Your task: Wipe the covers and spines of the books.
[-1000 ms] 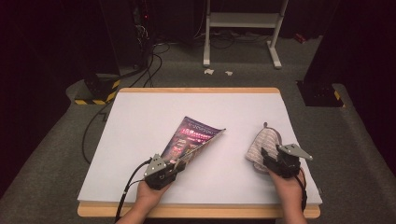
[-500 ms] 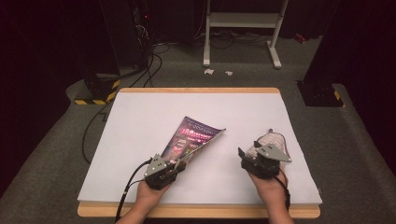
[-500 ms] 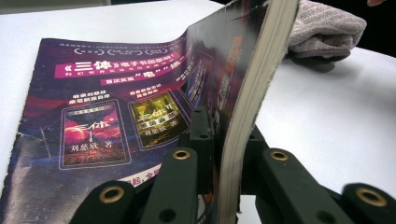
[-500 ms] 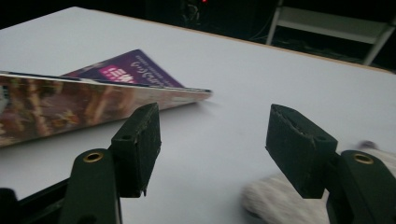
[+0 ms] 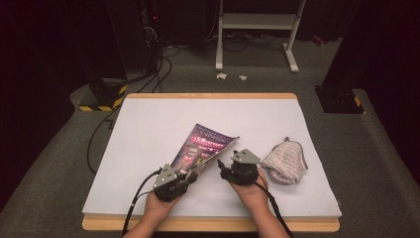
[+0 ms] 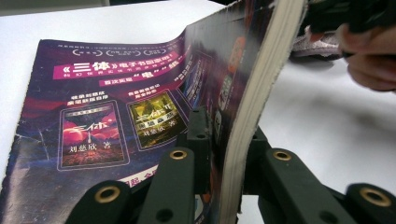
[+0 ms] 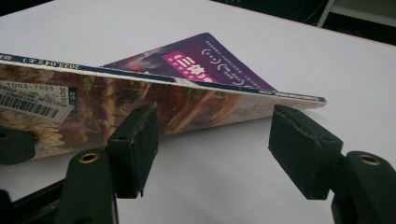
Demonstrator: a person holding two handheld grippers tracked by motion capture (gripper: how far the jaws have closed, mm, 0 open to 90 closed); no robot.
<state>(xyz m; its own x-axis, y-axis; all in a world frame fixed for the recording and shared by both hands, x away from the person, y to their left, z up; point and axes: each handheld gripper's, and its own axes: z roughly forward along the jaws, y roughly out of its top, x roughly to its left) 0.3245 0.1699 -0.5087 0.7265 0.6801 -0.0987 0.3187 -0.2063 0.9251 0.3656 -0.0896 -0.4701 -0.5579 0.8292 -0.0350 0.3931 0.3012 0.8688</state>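
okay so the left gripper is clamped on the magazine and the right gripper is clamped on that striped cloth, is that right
Not quite. The left gripper is clamped on the magazine, but the right gripper holds nothing: the right gripper view shows its jaws open, facing the magazine, and the high view shows the striped cloth lying free.

- The right gripper (image 5: 225,170) has left the striped cloth (image 5: 286,161) and crossed the table toward the magazine (image 5: 205,147).
- Its jaws have just been opening, nothing between them.
- The cloth now lies uncovered, apart from the gripper.
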